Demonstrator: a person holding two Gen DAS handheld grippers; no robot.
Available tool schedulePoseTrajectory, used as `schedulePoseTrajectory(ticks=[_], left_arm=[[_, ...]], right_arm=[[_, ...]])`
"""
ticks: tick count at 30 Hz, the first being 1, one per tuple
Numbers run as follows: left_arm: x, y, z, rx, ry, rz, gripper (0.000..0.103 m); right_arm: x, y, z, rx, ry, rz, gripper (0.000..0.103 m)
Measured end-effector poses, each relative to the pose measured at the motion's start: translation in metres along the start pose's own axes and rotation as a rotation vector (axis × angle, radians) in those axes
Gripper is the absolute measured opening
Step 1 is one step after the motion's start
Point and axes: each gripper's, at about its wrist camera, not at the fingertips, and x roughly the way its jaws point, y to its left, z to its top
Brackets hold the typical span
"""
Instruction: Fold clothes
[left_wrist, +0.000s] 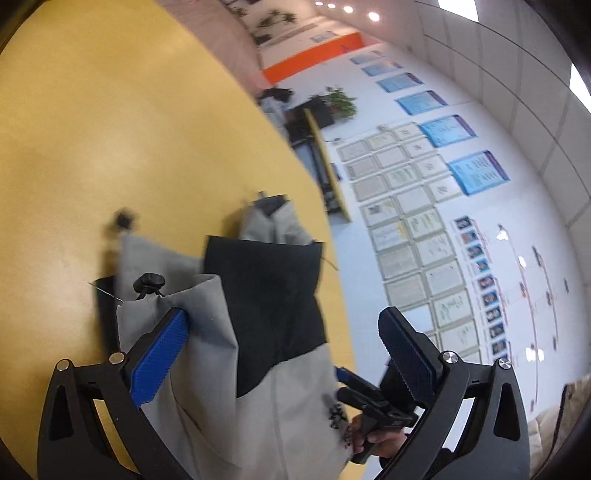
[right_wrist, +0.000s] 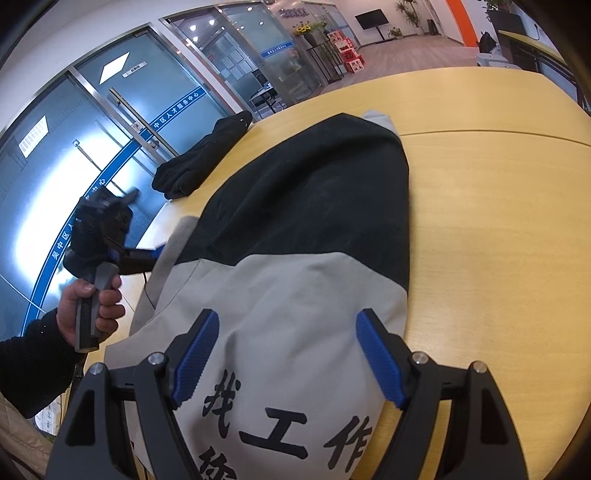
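Note:
A grey and black jacket (right_wrist: 295, 229) with black printed characters lies folded on the yellow table (right_wrist: 498, 192). My right gripper (right_wrist: 286, 354) is open just above its grey printed part, one finger on each side. My left gripper (left_wrist: 284, 336) is open, with the jacket (left_wrist: 258, 295) between its fingers; its left blue pad (left_wrist: 159, 354) rests against the grey cloth. A black cord toggle (left_wrist: 149, 282) sits on the grey cloth. The left gripper also shows in the right wrist view (right_wrist: 147, 254), held by a hand at the jacket's left edge.
A folded black garment (right_wrist: 199, 158) lies at the table's far left edge. Glass doors stand beyond it. The table edge (left_wrist: 332, 236) runs close to the jacket's right side in the left wrist view. The right gripper (left_wrist: 369, 402) shows there beyond that edge.

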Motion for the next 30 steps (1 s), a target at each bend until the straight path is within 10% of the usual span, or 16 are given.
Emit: schedulePoseTrajectory(ticks=[5, 12, 21, 30], left_arm=[[0.010, 0.000, 0.007, 0.044, 0.002, -0.029, 0.103], [0.007, 0.034, 0.019, 0.096, 0.046, 0.126, 0.103], [-0.072, -0.016, -0.020, 0.152, 0.035, 0.157, 0.103], [-0.036, -0.005, -0.090, 0.103, 0.320, 0.203, 0.103]], right_arm=[[0.000, -0.003, 0.000, 0.010, -0.004, 0.000, 0.081], [0.000, -0.002, 0.001, -0.006, 0.007, -0.005, 0.081], [-0.019, -0.018, 0.018, -0.013, 0.092, -0.023, 0.081], [-0.025, -0.060, -0.005, 0.128, 0.267, 0.049, 0.088]])
